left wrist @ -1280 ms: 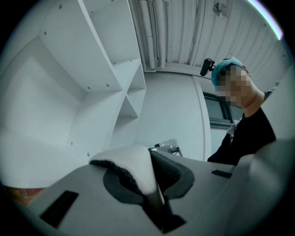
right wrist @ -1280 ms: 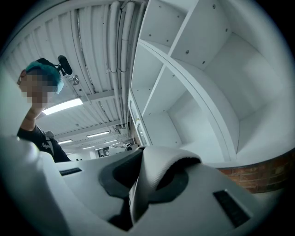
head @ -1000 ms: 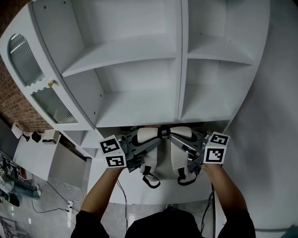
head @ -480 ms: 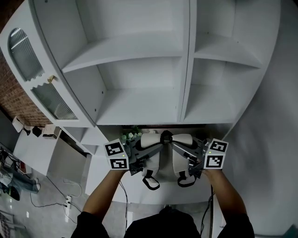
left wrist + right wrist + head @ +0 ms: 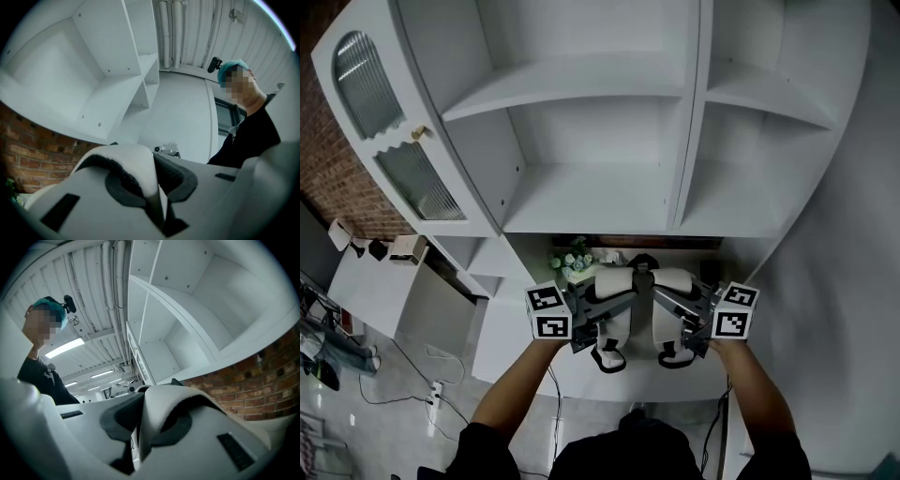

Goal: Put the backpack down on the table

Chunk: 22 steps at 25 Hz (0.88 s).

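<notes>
In the head view the white backpack (image 5: pixel 635 309) hangs by its two padded shoulder straps just over the white table (image 5: pixel 517 349), its black top handle (image 5: pixel 641 265) pointing toward the shelves. My left gripper (image 5: pixel 602 302) is shut on the left strap (image 5: pixel 610 281), and my right gripper (image 5: pixel 667 298) is shut on the right strap (image 5: pixel 675 279). In the left gripper view the white strap (image 5: pixel 133 161) is pinched between the dark pads. The right gripper view shows the other strap (image 5: pixel 161 411) clamped the same way. The bag's body is mostly hidden under the straps and grippers.
A tall white shelf unit (image 5: pixel 581 197) rises right behind the table, with a glass-fronted door (image 5: pixel 394 141) swung open at the left. A small green plant (image 5: pixel 572 258) stands beside the backpack's left side. A brick wall (image 5: pixel 262 380) lies behind. Lower white furniture (image 5: pixel 370 291) sits at the left.
Both grippers have sunk together with the backpack toward the table. The plant has come into view beside the bag. Both grips on the straps are unchanged.
</notes>
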Motion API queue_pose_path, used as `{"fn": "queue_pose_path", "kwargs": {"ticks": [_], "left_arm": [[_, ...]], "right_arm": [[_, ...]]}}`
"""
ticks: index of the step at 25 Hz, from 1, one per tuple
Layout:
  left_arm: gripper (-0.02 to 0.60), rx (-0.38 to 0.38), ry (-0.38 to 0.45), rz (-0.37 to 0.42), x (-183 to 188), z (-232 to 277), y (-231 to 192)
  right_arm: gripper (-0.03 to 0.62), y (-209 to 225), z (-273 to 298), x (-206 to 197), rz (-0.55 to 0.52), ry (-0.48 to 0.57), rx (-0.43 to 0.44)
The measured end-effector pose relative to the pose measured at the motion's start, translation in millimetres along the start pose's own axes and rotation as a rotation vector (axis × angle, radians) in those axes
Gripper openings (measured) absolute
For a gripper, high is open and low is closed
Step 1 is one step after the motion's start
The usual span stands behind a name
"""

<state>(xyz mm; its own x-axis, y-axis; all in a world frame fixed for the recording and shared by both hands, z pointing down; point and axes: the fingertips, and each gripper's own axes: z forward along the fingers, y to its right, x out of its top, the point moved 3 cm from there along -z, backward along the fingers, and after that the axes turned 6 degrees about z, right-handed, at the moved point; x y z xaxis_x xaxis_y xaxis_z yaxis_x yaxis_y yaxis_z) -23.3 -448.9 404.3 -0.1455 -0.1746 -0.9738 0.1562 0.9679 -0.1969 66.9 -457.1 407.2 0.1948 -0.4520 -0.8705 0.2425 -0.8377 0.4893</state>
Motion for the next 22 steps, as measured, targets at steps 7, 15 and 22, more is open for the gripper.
{"fn": "queue_pose_path", "kwargs": {"ticks": [7, 15, 22], "left_arm": [[0.061, -0.002, -0.027, -0.033, -36.2, -7.5, 3.1], [0.061, -0.031, -0.078, -0.089, -88.3, -10.5, 0.1], [0.061, 0.003, -0.144, -0.15, -128.8, -8.7, -16.6]], "right_arm": [[0.052, 0.3, 8.9, -31.6, 0.018, -0.033, -0.024], [0.052, 13.3, 10.4, -76.6, 0.006, -0.125, -0.055], [0.053, 38.5, 8.6, -106.7, 0.113, -0.132, -0.067]]}}
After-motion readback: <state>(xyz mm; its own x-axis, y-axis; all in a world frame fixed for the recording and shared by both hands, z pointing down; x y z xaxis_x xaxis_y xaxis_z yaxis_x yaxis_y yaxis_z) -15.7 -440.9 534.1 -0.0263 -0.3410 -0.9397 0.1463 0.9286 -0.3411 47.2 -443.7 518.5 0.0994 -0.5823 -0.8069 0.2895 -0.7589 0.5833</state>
